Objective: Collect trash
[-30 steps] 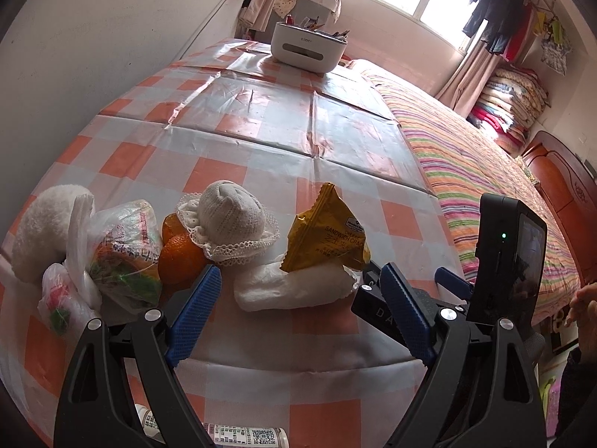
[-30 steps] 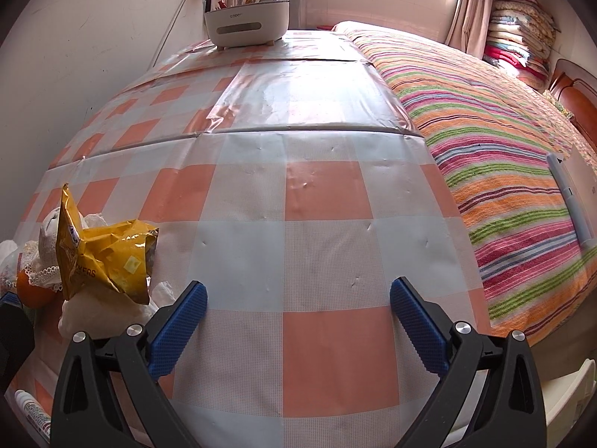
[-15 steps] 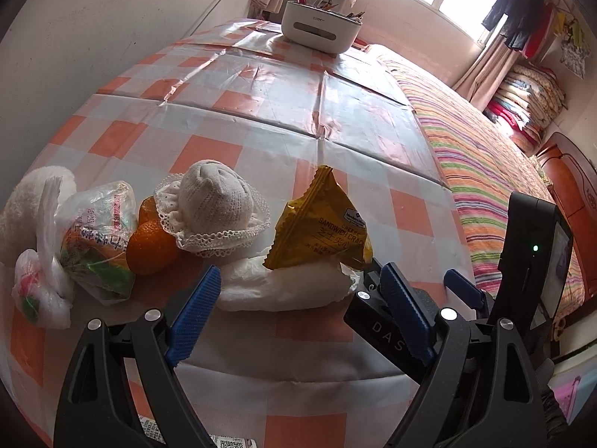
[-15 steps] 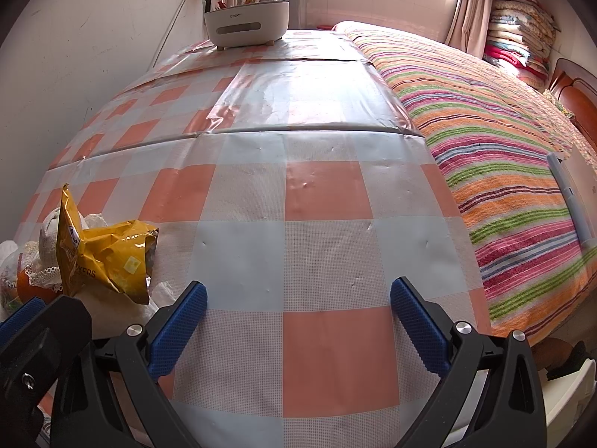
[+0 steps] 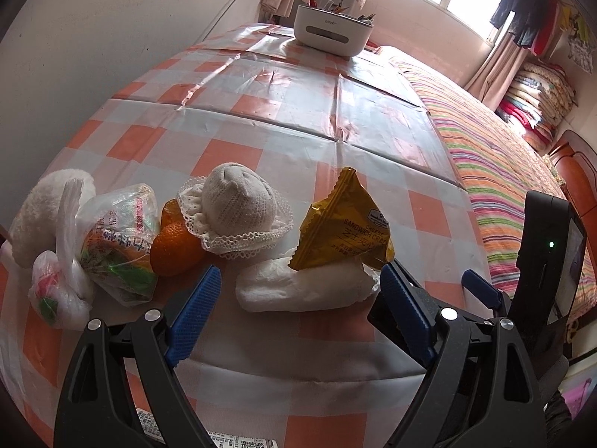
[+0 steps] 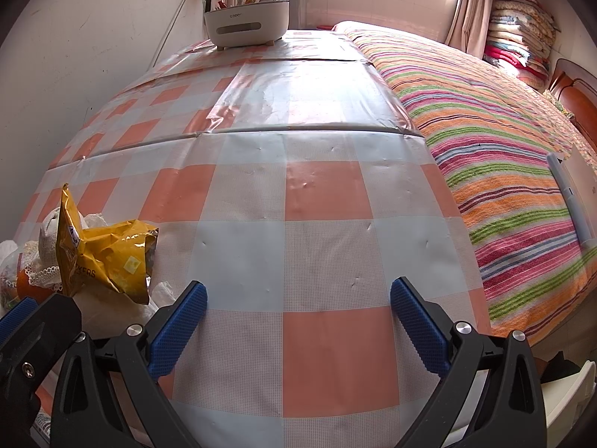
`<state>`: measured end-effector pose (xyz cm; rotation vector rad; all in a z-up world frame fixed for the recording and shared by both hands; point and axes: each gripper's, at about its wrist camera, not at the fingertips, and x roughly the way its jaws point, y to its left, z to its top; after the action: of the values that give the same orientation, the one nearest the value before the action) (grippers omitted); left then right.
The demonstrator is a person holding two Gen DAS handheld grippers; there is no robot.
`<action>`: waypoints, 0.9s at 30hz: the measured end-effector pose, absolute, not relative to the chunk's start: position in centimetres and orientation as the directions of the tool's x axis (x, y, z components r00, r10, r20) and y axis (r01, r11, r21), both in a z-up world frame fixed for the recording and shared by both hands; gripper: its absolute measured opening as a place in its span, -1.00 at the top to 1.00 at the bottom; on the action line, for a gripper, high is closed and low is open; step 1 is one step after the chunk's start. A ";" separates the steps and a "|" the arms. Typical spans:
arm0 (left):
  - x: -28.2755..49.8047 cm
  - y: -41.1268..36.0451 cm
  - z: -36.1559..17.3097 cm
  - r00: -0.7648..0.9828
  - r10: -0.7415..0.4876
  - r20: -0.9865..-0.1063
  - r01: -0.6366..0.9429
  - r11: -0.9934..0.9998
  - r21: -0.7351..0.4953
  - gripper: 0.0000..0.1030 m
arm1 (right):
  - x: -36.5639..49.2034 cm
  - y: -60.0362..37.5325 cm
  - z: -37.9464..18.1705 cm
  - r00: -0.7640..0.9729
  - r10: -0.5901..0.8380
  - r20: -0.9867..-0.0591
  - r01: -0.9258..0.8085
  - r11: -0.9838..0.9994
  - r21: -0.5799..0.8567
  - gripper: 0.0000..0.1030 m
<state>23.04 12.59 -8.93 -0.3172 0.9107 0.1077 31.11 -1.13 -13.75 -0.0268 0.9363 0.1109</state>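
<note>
Checkered tablecloth (image 5: 231,149), bedside | yellow cracker wrapper (image 5: 345,229) lying on crumpled white tissue (image 5: 306,289), uncollected | left gripper (image 5: 298,308) jaws apart, nearly framing the tissue | right gripper (image 6: 298,321) agape, empty | I judge collection barely begun

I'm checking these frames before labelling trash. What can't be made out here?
- Tissue wad, left wrist view: its top is hidden by the yellow wrapper on it.
- Oranges, left wrist view: mostly covered by the lace-trimmed cloth; count unclear.
- Printed tube, left wrist view: cut off by the bottom edge.
- Bin contents, right wrist view: too small.
- Pile behind the wrapper, right wrist view: hidden by it and the left gripper.
</note>
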 end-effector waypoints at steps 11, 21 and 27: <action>23.3 13.4 -9.5 0.614 -0.076 -0.786 -0.229 0.935 -0.270 -0.67 | 31.1 -1.2 -13.8 0.588 0.083 -0.805 -0.107 0.994 0.025 -0.87; 23.3 14.4 -10.5 0.605 -0.078 -0.792 -0.238 0.932 -0.274 -0.67 | 31.1 -1.2 -13.8 0.588 0.083 -0.805 -0.107 0.994 0.025 -0.87; 21.5 15.5 -7.5 0.695 -0.043 -0.718 -0.209 0.943 -0.259 -0.67 | 31.1 -1.3 -13.8 0.587 0.083 -0.805 -0.107 0.994 0.025 -0.87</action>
<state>21.51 15.52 -7.54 -0.3352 0.8013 0.0948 31.09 -1.27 -13.78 -0.0270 0.9365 0.1109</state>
